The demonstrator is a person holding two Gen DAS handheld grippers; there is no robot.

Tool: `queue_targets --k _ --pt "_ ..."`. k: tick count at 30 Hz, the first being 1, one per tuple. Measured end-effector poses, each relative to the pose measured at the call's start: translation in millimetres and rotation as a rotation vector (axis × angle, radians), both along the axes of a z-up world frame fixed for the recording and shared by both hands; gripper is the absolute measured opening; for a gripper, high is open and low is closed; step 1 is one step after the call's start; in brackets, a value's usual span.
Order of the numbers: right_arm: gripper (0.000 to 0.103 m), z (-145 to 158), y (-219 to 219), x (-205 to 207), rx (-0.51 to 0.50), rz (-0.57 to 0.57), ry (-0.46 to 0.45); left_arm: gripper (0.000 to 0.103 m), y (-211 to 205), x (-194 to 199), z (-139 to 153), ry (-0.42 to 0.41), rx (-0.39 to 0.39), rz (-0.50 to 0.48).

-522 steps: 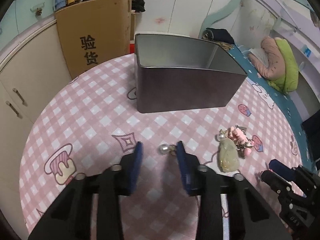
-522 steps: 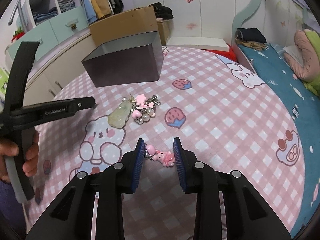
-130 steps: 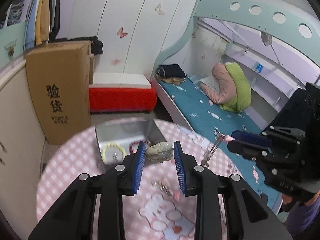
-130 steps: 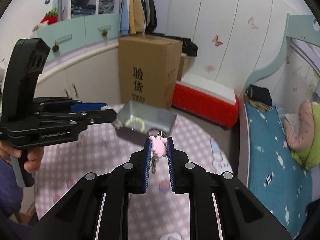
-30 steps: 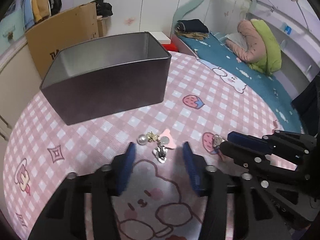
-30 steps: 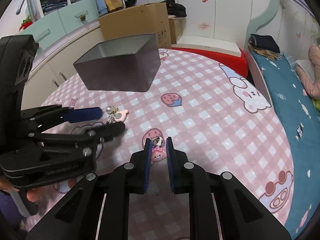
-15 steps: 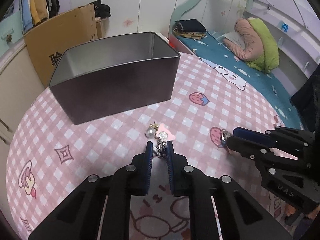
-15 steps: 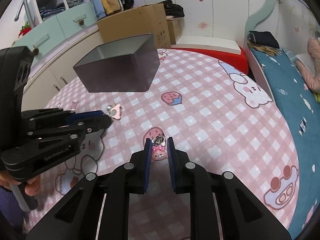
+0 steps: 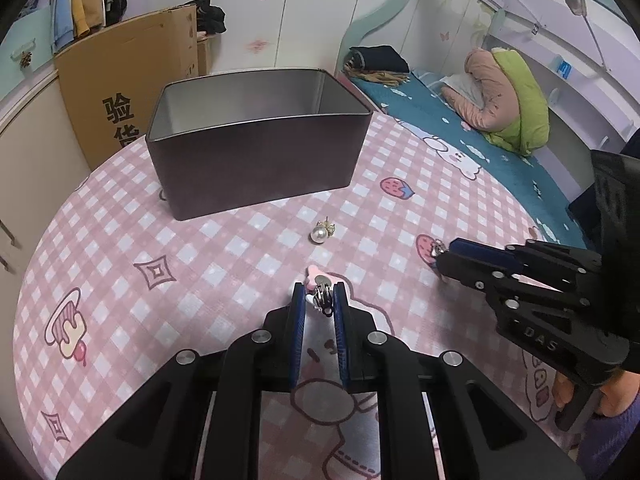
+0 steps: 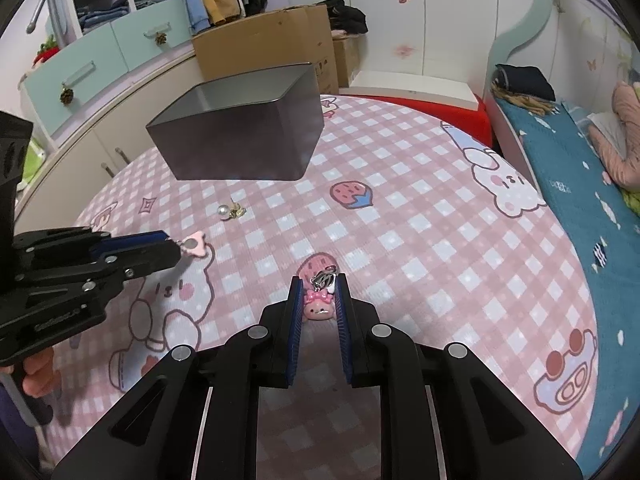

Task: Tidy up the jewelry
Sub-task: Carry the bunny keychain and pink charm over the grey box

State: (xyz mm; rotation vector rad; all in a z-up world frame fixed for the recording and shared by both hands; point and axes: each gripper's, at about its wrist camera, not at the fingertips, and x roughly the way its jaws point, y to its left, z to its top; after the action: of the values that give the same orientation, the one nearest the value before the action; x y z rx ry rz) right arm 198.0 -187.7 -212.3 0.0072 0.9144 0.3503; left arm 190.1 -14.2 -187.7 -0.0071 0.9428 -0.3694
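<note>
My left gripper (image 9: pixel 319 292) is shut on a small pink charm (image 9: pixel 316 280) with a metal clasp, low over the pink checked tablecloth (image 9: pixel 224 264). A pearl earring (image 9: pixel 320 234) lies apart from it, nearer the open dark tin box (image 9: pixel 256 168). My right gripper (image 10: pixel 318 285) is shut on a pink bow-topped character charm (image 10: pixel 318 307) with a silver clasp, just above the cloth. In the right wrist view the left gripper (image 10: pixel 172 250) comes in from the left with its pink charm (image 10: pixel 196 247); the pearl earring (image 10: pixel 225 211) and the tin box (image 10: pixel 240 148) lie beyond.
A cardboard box (image 9: pixel 120 92) and cabinets stand behind the round table on the left, and a bed (image 9: pixel 460 128) runs along its right side. A person's hand (image 9: pixel 568 392) holds the right gripper's handle. The tin's inside is hidden from here.
The left gripper's jaws have shut on the pink charm and drawn it back from the pearl earring, which stays on the cloth. The right gripper has held its charm almost still.
</note>
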Motion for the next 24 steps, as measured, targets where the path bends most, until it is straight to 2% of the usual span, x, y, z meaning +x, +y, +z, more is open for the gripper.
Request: queue_targets --k 14,18,24 --pt "0.016 3 12 3 -0.047 0.000 -0.017 0.012 7 -1 9 -0.012 -0.037 -0.012" --pt "0.016 15 16 1 -0.044 0.010 -0.039 0.012 10 -1 21 -0.025 -0.070 -0.026" --pt "0.016 44 22 4 -0.032 0.023 -0.095 0.012 15 1 53 -0.094 -0.096 -0.040"
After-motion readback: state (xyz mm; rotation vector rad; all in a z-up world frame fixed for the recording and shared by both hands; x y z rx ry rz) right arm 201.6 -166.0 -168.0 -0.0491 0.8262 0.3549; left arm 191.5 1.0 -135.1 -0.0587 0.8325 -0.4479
